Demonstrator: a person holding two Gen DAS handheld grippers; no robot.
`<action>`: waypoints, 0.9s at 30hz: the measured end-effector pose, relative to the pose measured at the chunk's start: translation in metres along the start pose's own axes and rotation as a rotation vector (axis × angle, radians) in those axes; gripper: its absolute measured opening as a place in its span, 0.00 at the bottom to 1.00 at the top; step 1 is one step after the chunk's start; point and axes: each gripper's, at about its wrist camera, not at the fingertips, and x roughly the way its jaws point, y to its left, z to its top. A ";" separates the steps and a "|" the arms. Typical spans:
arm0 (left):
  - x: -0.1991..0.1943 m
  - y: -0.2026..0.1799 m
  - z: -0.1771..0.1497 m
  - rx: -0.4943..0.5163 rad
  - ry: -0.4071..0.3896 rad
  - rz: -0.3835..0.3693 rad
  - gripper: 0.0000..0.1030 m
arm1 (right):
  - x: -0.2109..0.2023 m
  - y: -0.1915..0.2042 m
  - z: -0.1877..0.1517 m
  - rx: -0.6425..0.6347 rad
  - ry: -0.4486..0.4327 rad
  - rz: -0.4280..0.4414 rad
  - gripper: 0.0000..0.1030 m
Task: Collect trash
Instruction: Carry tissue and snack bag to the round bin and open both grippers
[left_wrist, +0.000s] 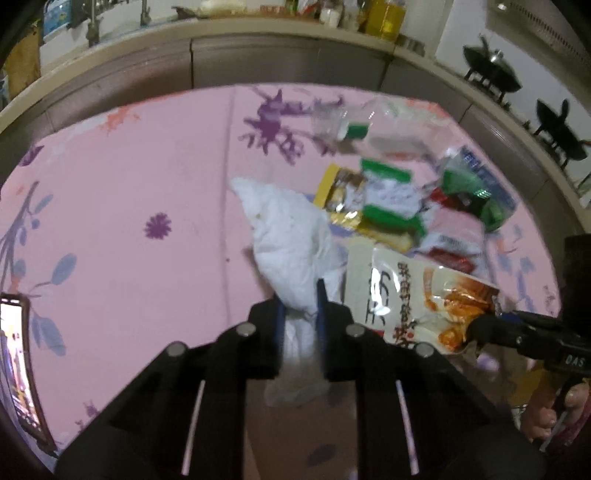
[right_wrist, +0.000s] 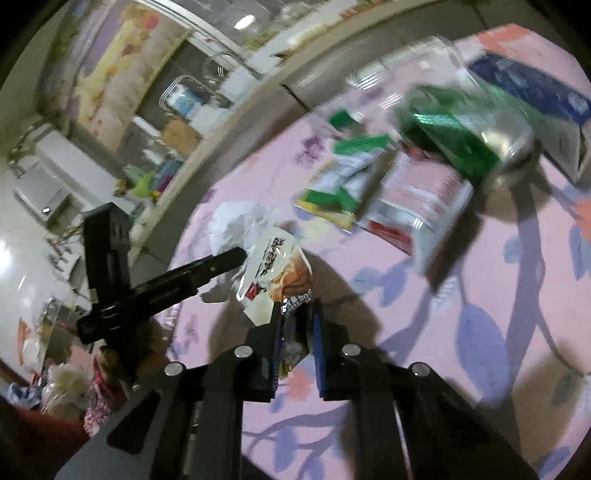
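Left gripper (left_wrist: 300, 295) clamped on crumpled white tissue (left_wrist: 291, 236). Right gripper (right_wrist: 295, 314) pinches glossy snack bag (right_wrist: 273, 273). Crinkly wrappers (left_wrist: 388, 195) heaped on pink floral table (left_wrist: 129, 177).

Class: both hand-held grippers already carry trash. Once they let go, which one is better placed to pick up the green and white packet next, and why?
Probably the right hand-held gripper, shut on the snack bag. The green and white packet lies ahead on its side of the pink tablecloth. The left hand-held gripper, shut on the white tissue, would have to cross over.
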 end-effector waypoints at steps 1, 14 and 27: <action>-0.006 -0.002 0.002 0.001 -0.010 -0.007 0.13 | -0.008 0.004 0.002 -0.009 -0.019 0.019 0.12; 0.004 -0.168 0.093 0.302 -0.059 -0.208 0.14 | -0.158 -0.075 0.027 0.114 -0.409 -0.102 0.12; 0.158 -0.461 0.155 0.540 0.159 -0.447 0.14 | -0.309 -0.246 0.024 0.351 -0.645 -0.601 0.12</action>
